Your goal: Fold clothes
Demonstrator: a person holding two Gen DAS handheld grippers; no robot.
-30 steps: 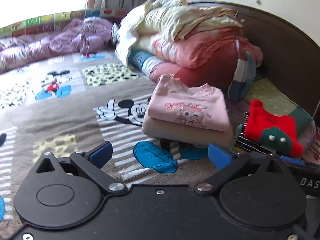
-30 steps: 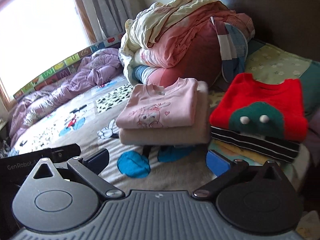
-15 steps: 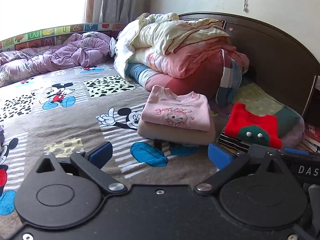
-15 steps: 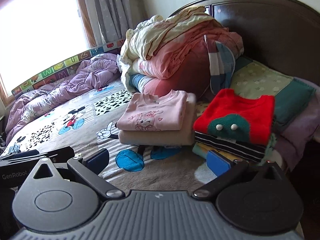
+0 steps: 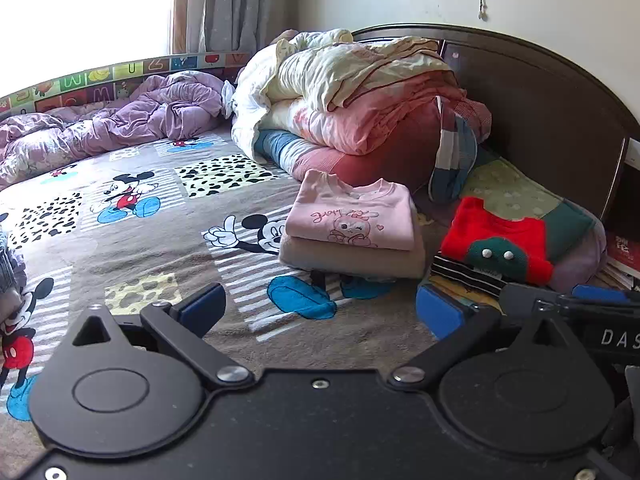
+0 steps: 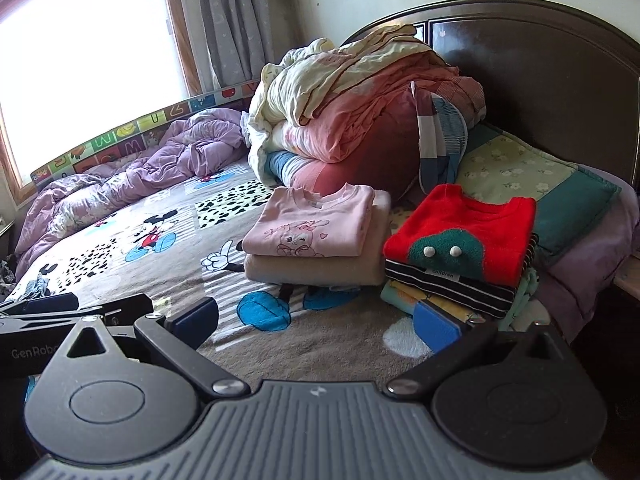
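A folded pink top (image 5: 352, 216) (image 6: 308, 226) lies on a folded beige garment (image 5: 352, 258) (image 6: 316, 268) on the cartoon bedspread (image 5: 152, 248) (image 6: 160, 248). To its right a folded red sweater (image 5: 496, 240) (image 6: 464, 228) tops a stack with a striped garment (image 6: 448, 286). My left gripper (image 5: 320, 312) is open and empty, well short of the pink stack. My right gripper (image 6: 316, 320) is open and empty too, its right pad (image 6: 436, 328) near the red stack's front. In the left wrist view the right gripper (image 5: 576, 300) shows at the right edge.
A heap of rolled quilts (image 5: 360, 92) (image 6: 352, 112) leans on the dark headboard (image 5: 540, 92) (image 6: 540, 60). A crumpled purple duvet (image 5: 108, 128) (image 6: 132, 176) lies along the window side. A green pillow (image 6: 540, 184) sits behind the red stack. Crumpled cloth (image 6: 32, 284) lies at far left.
Both grippers have pulled back and away from the folded stacks, which look smaller and farther now. Both stay open and empty.
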